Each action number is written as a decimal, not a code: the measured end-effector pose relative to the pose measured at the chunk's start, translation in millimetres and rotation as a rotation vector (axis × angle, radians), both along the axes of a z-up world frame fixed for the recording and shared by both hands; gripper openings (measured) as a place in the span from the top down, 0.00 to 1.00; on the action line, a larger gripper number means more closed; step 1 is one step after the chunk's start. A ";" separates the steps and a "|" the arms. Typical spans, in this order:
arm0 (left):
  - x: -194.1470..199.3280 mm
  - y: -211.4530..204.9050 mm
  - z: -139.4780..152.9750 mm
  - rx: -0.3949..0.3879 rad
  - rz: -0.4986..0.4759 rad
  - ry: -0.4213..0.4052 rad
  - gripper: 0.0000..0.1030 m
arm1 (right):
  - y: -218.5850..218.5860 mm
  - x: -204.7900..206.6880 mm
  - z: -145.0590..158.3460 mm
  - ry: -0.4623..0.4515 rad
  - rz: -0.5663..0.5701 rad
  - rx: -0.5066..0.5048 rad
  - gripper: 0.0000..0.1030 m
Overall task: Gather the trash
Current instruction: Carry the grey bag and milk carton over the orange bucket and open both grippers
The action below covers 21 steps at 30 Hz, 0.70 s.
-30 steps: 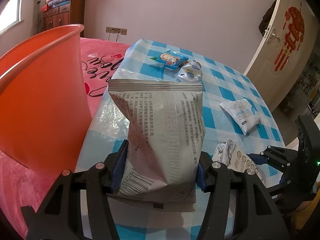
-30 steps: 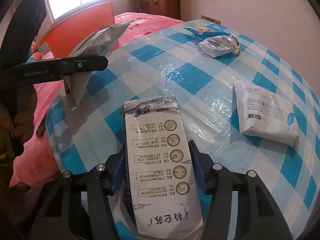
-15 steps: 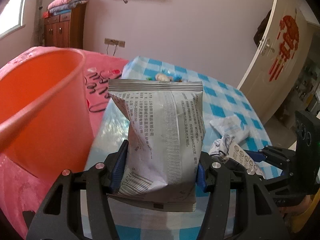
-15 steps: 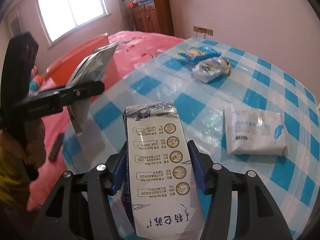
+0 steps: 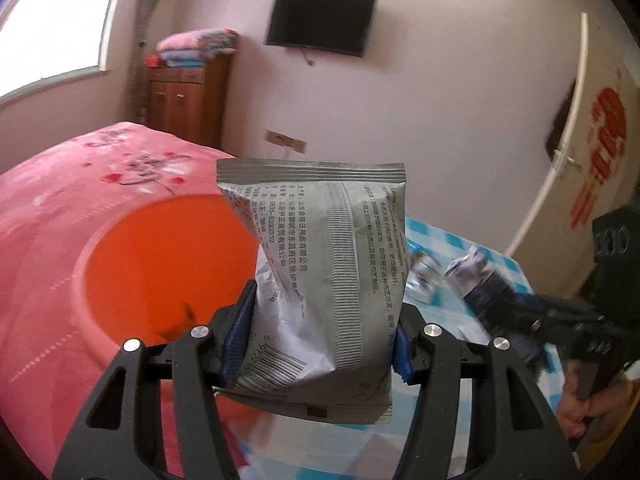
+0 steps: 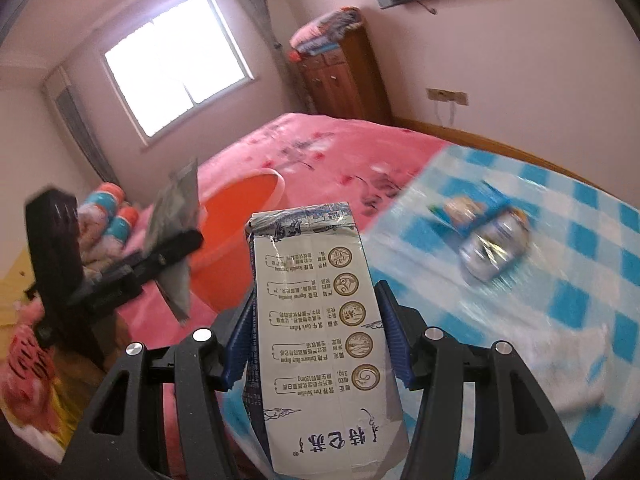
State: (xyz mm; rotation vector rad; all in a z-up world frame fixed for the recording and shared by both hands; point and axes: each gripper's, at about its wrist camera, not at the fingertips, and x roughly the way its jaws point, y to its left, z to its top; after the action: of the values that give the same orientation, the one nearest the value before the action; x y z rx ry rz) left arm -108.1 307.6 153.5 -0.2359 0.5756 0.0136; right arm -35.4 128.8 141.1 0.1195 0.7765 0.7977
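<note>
Left gripper [image 5: 320, 344] jaws clamp the grey packet [image 5: 320, 280]; right gripper [image 6: 316, 344] jaws clamp the milk carton [image 6: 320, 320]. Early release risks missing the orange bin [image 5: 160, 264].

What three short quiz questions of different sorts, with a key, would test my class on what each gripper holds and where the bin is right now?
1. True or false: the left gripper is shut on a grey printed packet.
2. Multiple choice: the right gripper holds A) a flattened milk carton, B) a glass bottle, C) nothing.
3. Fill in: the orange bin stands on the ____ bedspread, beside the blue checked tablecloth.

Key: 1 true; 2 A; 3 pink.
</note>
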 end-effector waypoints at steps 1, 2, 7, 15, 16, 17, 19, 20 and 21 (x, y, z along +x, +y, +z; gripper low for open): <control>0.3 6.3 1.7 -0.001 0.019 -0.002 0.43 | 7.1 3.7 6.0 -0.003 0.009 0.012 0.44; 1.4 15.3 3.0 -0.002 0.048 -0.002 0.43 | 16.2 8.5 13.2 -0.008 0.021 0.026 0.44; 8.1 45.4 -0.3 -0.009 0.131 0.017 0.43 | 60.6 26.6 36.3 -0.037 0.075 0.071 0.44; 16.8 75.4 -13.3 -0.011 0.195 0.057 0.43 | 125.3 50.8 43.2 -0.037 0.140 0.096 0.44; 18.5 78.5 -14.8 -0.011 0.200 0.061 0.43 | 132.3 54.1 42.4 -0.034 0.145 0.096 0.44; 19.7 79.9 -15.2 -0.005 0.206 0.062 0.43 | 137.9 56.0 41.4 -0.031 0.148 0.096 0.44; 20.3 79.9 -16.1 0.002 0.209 0.066 0.42 | 150.8 61.1 38.2 -0.024 0.151 0.093 0.44; 21.6 78.7 -16.7 0.013 0.208 0.070 0.42 | 154.2 63.5 36.2 -0.019 0.151 0.093 0.44; 22.8 77.7 -16.9 0.024 0.211 0.074 0.41 | 160.6 67.5 33.2 -0.006 0.153 0.096 0.44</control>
State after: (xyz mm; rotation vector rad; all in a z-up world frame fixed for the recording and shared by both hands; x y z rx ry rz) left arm -85.3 385.3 136.6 -0.2729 0.6221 0.2340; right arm 32.1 289.4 174.3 0.1445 0.7477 0.9807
